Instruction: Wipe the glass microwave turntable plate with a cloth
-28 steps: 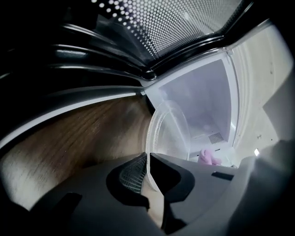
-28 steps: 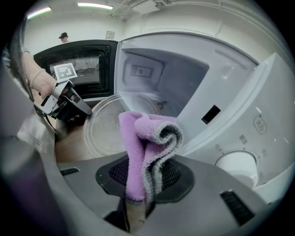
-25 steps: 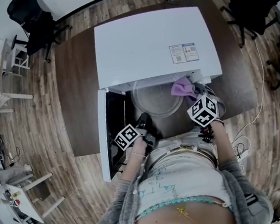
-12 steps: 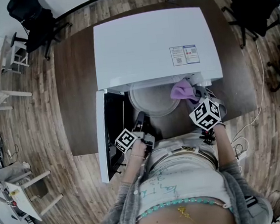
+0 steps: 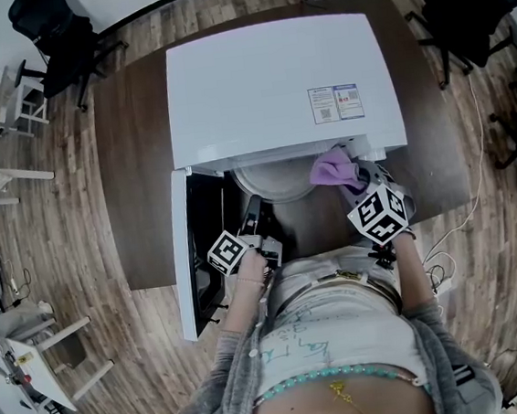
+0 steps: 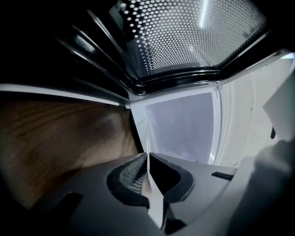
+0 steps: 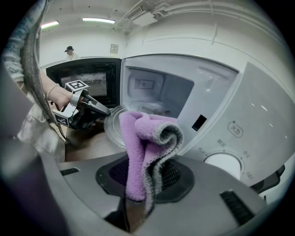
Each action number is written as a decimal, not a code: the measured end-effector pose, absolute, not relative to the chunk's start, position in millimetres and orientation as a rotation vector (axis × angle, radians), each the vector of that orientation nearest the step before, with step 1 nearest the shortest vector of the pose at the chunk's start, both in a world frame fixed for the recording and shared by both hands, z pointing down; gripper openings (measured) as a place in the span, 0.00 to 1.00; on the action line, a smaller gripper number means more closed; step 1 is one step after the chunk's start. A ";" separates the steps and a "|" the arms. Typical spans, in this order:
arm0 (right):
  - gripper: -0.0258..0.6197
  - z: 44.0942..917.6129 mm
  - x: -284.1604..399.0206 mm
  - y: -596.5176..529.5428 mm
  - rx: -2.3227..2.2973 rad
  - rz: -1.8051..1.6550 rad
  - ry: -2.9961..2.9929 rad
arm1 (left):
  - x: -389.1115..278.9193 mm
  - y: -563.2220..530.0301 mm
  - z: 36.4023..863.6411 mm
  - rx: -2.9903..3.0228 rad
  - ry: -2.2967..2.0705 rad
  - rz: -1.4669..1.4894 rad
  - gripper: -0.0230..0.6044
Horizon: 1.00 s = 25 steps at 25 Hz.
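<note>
The round glass turntable plate (image 5: 284,186) lies flat, half inside the white microwave's (image 5: 273,80) open cavity. My left gripper (image 5: 252,208) is shut on its near left rim, and in the left gripper view the plate (image 6: 184,124) runs edge-on out of that gripper's closed jaws (image 6: 148,159). My right gripper (image 5: 353,179) is shut on a folded purple cloth (image 5: 330,166), which hangs just over the plate's right edge at the cavity mouth. In the right gripper view the cloth (image 7: 147,143) stands up from the jaws (image 7: 145,177), with the plate (image 7: 114,125) and the left gripper (image 7: 94,109) behind it.
The microwave door (image 5: 183,255) hangs open to the left, its mesh window (image 6: 184,37) close above my left gripper. The control panel with its dial (image 7: 226,163) sits right of the cavity. The brown table (image 5: 135,168) carries the microwave. Office chairs (image 5: 52,35) stand on the floor behind.
The plate has slid further back into the microwave cavity, carried by the left gripper, which moved forward and a little left. The right gripper with the cloth has barely shifted.
</note>
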State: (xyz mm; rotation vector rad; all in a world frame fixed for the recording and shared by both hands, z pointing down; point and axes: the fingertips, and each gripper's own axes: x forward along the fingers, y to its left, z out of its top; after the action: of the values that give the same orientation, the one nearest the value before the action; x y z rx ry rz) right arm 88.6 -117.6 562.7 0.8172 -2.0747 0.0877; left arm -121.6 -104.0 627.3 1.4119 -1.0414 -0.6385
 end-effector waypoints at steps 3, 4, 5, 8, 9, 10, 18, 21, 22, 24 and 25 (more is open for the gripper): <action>0.22 560.9 92.8 -116.7 0.825 0.079 -2.060 | -123.1 -104.8 630.2 1.401 -1.058 -0.619 0.08; 0.22 560.6 93.7 -116.4 0.828 0.079 -2.058 | -123.5 -106.8 629.7 1.404 -1.059 -0.618 0.08; 0.22 560.1 94.2 -116.1 0.831 0.082 -2.058 | -124.1 -109.4 628.7 1.407 -1.059 -0.616 0.08; 0.22 557.9 94.2 -115.4 0.839 0.087 -2.068 | -125.3 -118.7 627.3 1.411 -1.065 -0.611 0.08; 0.22 557.4 94.1 -115.3 0.840 0.087 -2.069 | -125.5 -121.1 627.3 1.409 -1.065 -0.615 0.08; 0.22 557.2 93.7 -115.3 0.842 0.087 -2.070 | -125.7 -123.1 627.3 1.407 -1.063 -0.619 0.08; 0.22 555.8 99.1 -112.5 0.864 0.094 -2.050 | -119.3 -143.9 620.0 1.424 -1.042 -0.640 0.08; 0.22 556.2 100.9 -110.7 0.872 0.101 -2.040 | -113.2 -155.2 617.8 1.428 -1.023 -0.651 0.08; 0.22 556.4 101.4 -110.3 0.872 0.100 -2.035 | -111.5 -157.9 618.4 1.423 -1.019 -0.654 0.08; 0.22 556.4 102.9 -109.7 0.874 0.097 -2.026 | -108.9 -162.4 619.1 1.418 -1.015 -0.659 0.08; 0.22 556.2 104.2 -109.3 0.879 0.097 -2.023 | -108.2 -163.9 620.1 1.418 -1.020 -0.650 0.08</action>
State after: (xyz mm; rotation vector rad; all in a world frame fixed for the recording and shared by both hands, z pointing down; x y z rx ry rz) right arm 104.2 -109.3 556.2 0.8785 -2.0233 0.0974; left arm -108.2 -163.9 620.1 1.4182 -1.0200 -0.6497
